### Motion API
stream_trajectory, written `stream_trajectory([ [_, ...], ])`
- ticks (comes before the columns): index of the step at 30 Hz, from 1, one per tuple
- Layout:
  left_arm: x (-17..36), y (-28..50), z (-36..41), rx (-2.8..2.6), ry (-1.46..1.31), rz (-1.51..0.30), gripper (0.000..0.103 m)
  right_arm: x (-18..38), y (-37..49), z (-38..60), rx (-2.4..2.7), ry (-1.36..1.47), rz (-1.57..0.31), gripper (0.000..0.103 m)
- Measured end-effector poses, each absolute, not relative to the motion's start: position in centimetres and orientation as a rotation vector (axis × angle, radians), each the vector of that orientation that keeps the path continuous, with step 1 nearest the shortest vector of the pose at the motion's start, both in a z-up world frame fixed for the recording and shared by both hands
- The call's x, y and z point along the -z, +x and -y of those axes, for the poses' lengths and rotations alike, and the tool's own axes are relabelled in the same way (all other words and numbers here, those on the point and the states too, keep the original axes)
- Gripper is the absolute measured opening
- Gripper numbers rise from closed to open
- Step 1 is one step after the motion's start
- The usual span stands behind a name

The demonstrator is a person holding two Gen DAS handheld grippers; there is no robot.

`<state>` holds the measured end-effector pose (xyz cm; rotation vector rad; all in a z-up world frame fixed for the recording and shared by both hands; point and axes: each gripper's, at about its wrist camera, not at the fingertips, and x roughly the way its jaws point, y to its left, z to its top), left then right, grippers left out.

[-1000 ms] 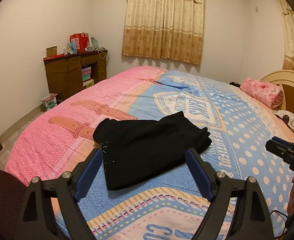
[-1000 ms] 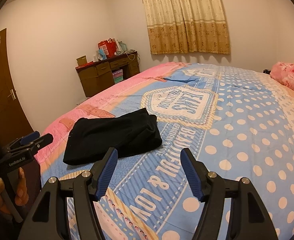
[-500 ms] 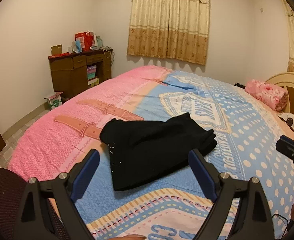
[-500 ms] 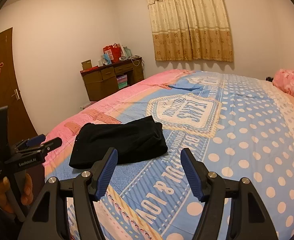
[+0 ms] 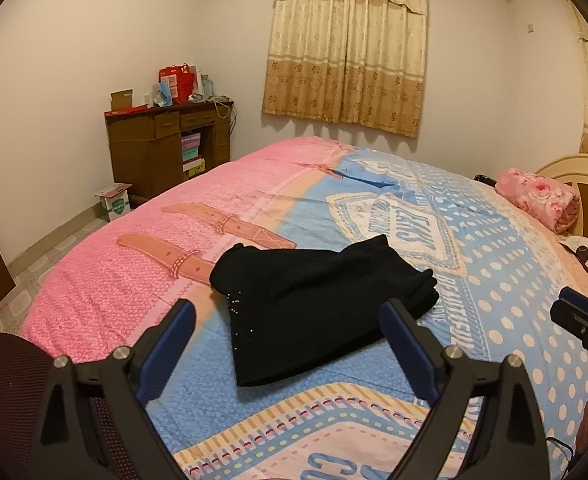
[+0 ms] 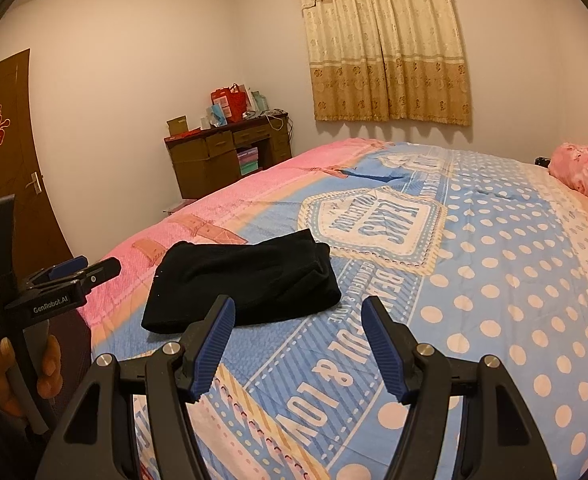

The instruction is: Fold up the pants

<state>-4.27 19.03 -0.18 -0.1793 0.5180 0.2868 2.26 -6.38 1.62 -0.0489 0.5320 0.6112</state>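
Observation:
The black pants [image 5: 314,304] lie folded in a compact bundle on the bed's pink and blue cover [image 5: 494,280]; they also show in the right wrist view [image 6: 245,280]. My left gripper [image 5: 287,308] is open and empty, held back above the near edge of the bed, apart from the pants. My right gripper [image 6: 298,308] is open and empty, also held back from the bundle. The left gripper shows from the side in the right wrist view [image 6: 89,268].
A brown desk [image 5: 165,152] with boxes and bags stands by the far wall. Curtains [image 5: 346,44] hang behind the bed. A pink floral pillow [image 5: 538,200] lies by the headboard. A dark chair [image 5: 9,400] sits at lower left. A brown door [image 6: 5,160] is left.
Both grippers have drawn back and risen a little from the bed; the pants look smaller and farther. The pants have not moved.

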Motion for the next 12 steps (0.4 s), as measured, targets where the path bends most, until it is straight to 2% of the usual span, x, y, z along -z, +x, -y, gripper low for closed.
stream_trajectory([
  [4,0.46,-4.25,-19.20,-0.298,-0.183,-0.526,0.102,-1.53,2.16,6.39,-0.615,-0.052,-0.535,0.067],
  [12,0.68,-4.38,-19.22,-0.307,-0.175,-0.518,0.102,-1.47,1.97,6.59,-0.615,-0.053,-0.537,0.067],
])
